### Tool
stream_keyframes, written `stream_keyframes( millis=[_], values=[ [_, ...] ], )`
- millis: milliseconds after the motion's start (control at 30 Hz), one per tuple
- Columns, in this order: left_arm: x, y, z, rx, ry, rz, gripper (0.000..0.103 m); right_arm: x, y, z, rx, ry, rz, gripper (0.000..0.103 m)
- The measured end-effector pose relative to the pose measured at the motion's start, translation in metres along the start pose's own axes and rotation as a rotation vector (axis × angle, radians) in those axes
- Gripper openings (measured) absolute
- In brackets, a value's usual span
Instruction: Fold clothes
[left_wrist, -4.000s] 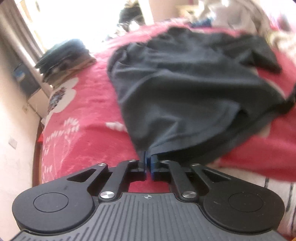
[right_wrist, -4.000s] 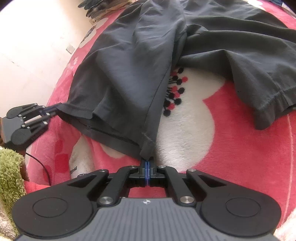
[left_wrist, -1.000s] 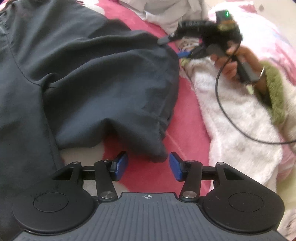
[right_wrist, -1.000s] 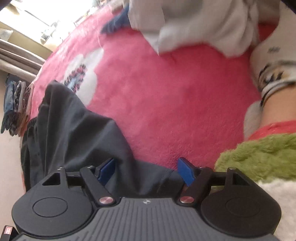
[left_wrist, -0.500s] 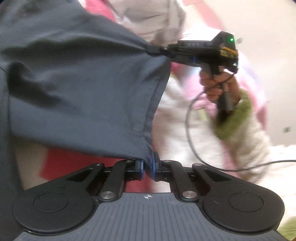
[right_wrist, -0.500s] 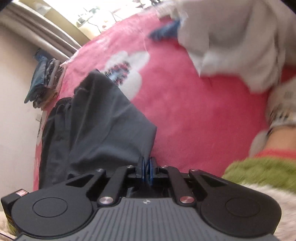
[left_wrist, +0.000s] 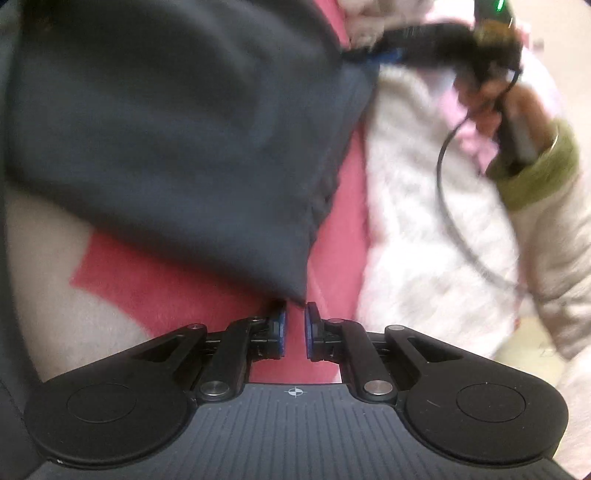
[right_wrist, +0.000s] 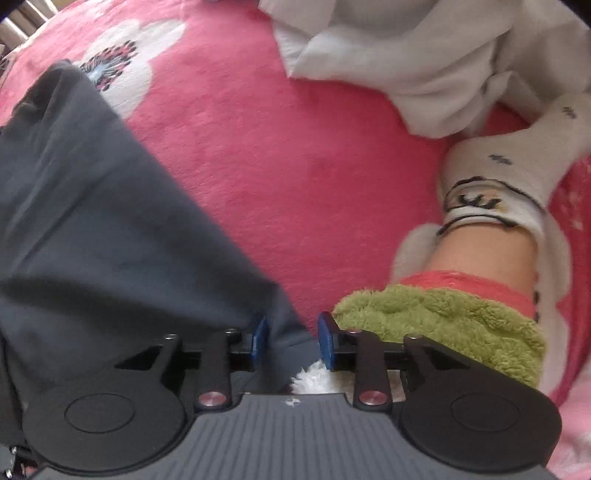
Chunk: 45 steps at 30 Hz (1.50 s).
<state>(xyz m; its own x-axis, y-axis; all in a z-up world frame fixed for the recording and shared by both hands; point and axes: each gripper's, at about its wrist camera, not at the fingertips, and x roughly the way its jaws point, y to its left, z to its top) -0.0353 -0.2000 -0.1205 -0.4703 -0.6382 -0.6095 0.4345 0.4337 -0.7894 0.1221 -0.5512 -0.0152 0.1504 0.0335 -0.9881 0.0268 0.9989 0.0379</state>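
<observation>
The dark garment (left_wrist: 177, 140) lies partly folded on the pink blanket (right_wrist: 288, 155), its near corner just beyond the narrowly parted left gripper (left_wrist: 294, 330) and between the wider-parted right gripper (right_wrist: 291, 341) pads, so folds seemingly remain.

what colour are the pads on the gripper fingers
Blue pads, clearest in the right wrist view, on black fingers.

Dark grey garment (right_wrist: 110, 221); pink, white-flowered blanket (right_wrist: 295, 147).
</observation>
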Motion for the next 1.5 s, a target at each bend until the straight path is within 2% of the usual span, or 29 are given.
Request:
stream_keyframes(
  millis=[33,67,133,267,333,433,533,667,733,833,933,1000,1100,1200,1300,1433,1500],
  values=[
    [0.000,-0.003,-0.002,0.021,-0.002,-0.002,0.016,-0.010,0.003,-0.002,-0.010,-0.046,0.001,0.032],
    [0.001,-0.006,-0.002,0.039,-0.002,-0.005,0.025,-0.021,0.006,-0.003,-0.019,-0.091,0.003,0.032],
    [0.000,-0.015,-0.003,0.076,0.004,-0.002,0.031,-0.041,0.013,-0.006,-0.041,-0.183,0.011,0.032],
    [-0.001,-0.032,-0.013,0.161,0.032,0.027,0.037,-0.071,0.044,-0.006,-0.122,-0.361,0.115,0.033],
    [-0.003,-0.038,-0.022,0.203,0.049,0.043,0.038,-0.070,0.066,-0.001,-0.162,-0.404,0.158,0.033],
    [-0.012,-0.044,-0.036,0.252,0.028,0.101,0.039,-0.057,0.099,0.009,-0.217,-0.431,0.218,0.032],
    [-0.042,-0.039,-0.041,0.220,-0.086,0.154,0.039,-0.033,0.120,0.019,-0.197,-0.411,0.288,0.032],
    [-0.101,-0.023,-0.043,0.100,-0.310,0.204,0.039,-0.014,0.145,0.024,-0.173,-0.370,0.314,0.035],
    [-0.135,-0.009,-0.056,0.047,-0.409,0.273,0.039,-0.017,0.161,0.018,-0.196,-0.375,0.349,0.035],
    [-0.180,0.020,-0.088,-0.046,-0.503,0.421,0.042,-0.023,0.185,0.010,-0.229,-0.381,0.405,0.035],
    [-0.203,0.042,-0.129,-0.148,-0.540,0.566,0.046,-0.034,0.220,0.004,-0.261,-0.356,0.507,0.035],
    [-0.217,0.054,-0.154,-0.216,-0.557,0.645,0.047,-0.037,0.249,0.004,-0.273,-0.322,0.587,0.042],
    [-0.233,0.066,-0.184,-0.297,-0.607,0.727,0.050,-0.037,0.302,0.009,-0.275,-0.249,0.700,0.049],
    [-0.233,0.074,-0.201,-0.308,-0.651,0.772,0.055,-0.029,0.363,0.017,-0.283,-0.158,0.775,0.053],
    [-0.229,0.082,-0.209,-0.269,-0.651,0.812,0.055,-0.015,0.424,0.022,-0.306,-0.075,0.773,0.054],
    [-0.240,0.083,-0.220,-0.207,-0.659,0.836,0.053,0.009,0.486,0.027,-0.308,0.015,0.695,0.054],
    [-0.238,0.083,-0.218,-0.185,-0.654,0.828,0.042,0.015,0.506,0.030,-0.318,0.006,0.648,0.054]
  ],
)
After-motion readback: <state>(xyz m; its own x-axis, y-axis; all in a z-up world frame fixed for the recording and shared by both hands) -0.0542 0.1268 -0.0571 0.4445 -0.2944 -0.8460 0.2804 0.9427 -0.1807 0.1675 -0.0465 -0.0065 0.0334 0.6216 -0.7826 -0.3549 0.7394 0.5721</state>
